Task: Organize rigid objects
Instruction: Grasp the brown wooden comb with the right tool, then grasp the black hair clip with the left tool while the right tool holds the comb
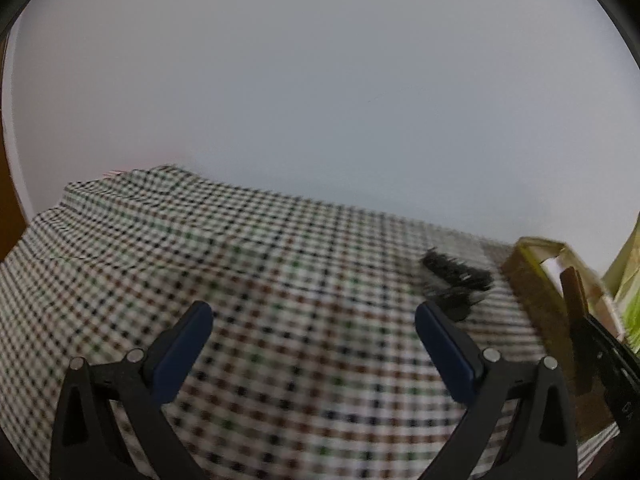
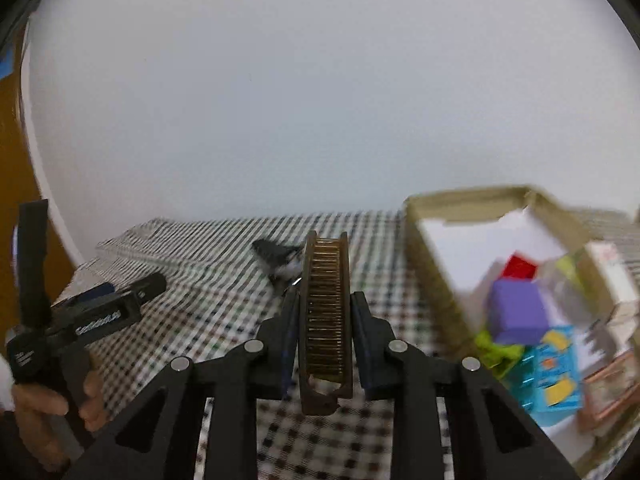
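Checkered tablecloth [image 1: 280, 280] before blank wall, broad bare cloth | left gripper [image 1: 314, 322] wide, empty | right gripper [image 2: 324, 312] clamps brown comb [image 2: 325, 312] upright, just left of cardboard box [image 2: 432, 280] rim | black clip [image 1: 456, 276] near box.

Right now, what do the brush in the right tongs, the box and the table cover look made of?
Brush: looks like dark brown wood or wood-toned plastic, matte, with fine yellowish bristle rows; blur leaves it open. Held edge-on in the right tongs.
Box: tan, matte cardboard with thin flap edges and a white inside.
Table cover: woven cloth, going by its small check pattern and soft folds.
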### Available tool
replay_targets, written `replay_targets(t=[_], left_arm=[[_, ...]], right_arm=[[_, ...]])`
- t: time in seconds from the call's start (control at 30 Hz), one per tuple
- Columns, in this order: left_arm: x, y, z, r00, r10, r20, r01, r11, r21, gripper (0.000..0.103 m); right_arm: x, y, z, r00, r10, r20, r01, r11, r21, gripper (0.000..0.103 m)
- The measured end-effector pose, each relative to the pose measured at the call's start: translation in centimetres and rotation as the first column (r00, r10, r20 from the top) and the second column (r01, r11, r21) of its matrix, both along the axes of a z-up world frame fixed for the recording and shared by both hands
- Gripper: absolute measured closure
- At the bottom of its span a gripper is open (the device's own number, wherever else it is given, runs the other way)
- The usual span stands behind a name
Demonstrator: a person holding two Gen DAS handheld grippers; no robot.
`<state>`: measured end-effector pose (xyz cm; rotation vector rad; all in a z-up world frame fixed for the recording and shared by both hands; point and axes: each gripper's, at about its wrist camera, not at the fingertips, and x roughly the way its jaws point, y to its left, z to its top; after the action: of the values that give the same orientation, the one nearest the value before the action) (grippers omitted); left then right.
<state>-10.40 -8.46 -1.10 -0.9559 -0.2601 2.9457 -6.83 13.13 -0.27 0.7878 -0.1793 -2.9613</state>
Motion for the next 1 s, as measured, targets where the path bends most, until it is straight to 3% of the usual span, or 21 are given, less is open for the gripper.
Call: replay_targets(t=[0.1, 0.2, 0.3, 0.5, 0.57, 0.67, 0.73, 0.77, 0.83, 0.9, 0.97, 1.0], left_arm=[[-0.5, 2.3, 0.8, 1.0, 0.003, -0.014, -0.003, 1.0, 0.014, 0.001], [-1.7, 5.1, 1.3, 1.0, -0.008, 0.01, 0.007, 0.998, 0.07, 0.001], [-3.8, 7.9, 1.2, 0.998, 0.008, 0.058, -0.013, 0.997, 0.078, 0.001], [-7.4, 12.2, -0.7, 0.984, 0.096, 0.152, -0.105, 0.993, 0.048, 0.001], [-8.8, 12.7, -1.9, 0.971, 0.119, 0.207, -0.123, 0.992, 0.006, 0.001], [-9.8, 12.7, -3.6, 0.949, 0.166, 0.268, -0.161, 0.986, -0.039, 0.011], [-9.6, 12.6, -3.4, 0.953, 0.155, 0.26, -0.147, 0.988, -0.05, 0.018], [-9.5, 12.6, -3.4, 0.956, 0.144, 0.257, -0.136, 0.99, -0.049, 0.028], [-9.1, 12.3, -3.4, 0.959, 0.124, 0.255, -0.118, 0.992, -0.037, 0.038], [-8.5, 11.7, -3.3, 0.966, 0.077, 0.245, -0.078, 0.997, -0.008, 0.061], [-7.6, 10.8, -3.3, 0.971, 0.001, 0.238, -0.012, 0.999, 0.044, 0.075], [-7.2, 10.3, -3.4, 0.972, -0.025, 0.233, 0.007, 0.997, 0.074, 0.075]], right_arm=[[0.5, 0.3, 0.7, 0.999, -0.024, -0.048, 0.025, 1.0, 0.017, 0.075], [1.4, 1.1, 1.9, 0.993, -0.065, -0.099, 0.071, 0.995, 0.065, 0.075], [1.1, 1.4, 2.0, 0.986, -0.105, -0.133, 0.117, 0.989, 0.088, 0.075], [0.6, 2.7, 2.2, 0.981, -0.143, -0.133, 0.153, 0.986, 0.069, 0.075], [0.6, 2.9, 2.2, 0.982, -0.141, -0.128, 0.149, 0.987, 0.062, 0.075], [0.4, 3.1, 2.2, 0.983, -0.137, -0.12, 0.144, 0.988, 0.056, 0.075], [0.2, 3.2, 2.2, 0.984, -0.138, -0.113, 0.145, 0.988, 0.056, 0.075], [0.0, 3.1, 2.1, 0.984, -0.14, -0.11, 0.146, 0.988, 0.058, 0.075], [-0.3, 3.2, 1.9, 0.985, -0.142, -0.101, 0.148, 0.987, 0.061, 0.075], [-0.6, 3.2, 1.7, 0.986, -0.141, -0.089, 0.146, 0.987, 0.06, 0.075], [-0.5, 3.0, 1.4, 0.987, -0.137, -0.079, 0.141, 0.989, 0.051, 0.075], [-0.6, 3.1, 1.3, 0.989, -0.132, -0.072, 0.136, 0.99, 0.045, 0.075]])
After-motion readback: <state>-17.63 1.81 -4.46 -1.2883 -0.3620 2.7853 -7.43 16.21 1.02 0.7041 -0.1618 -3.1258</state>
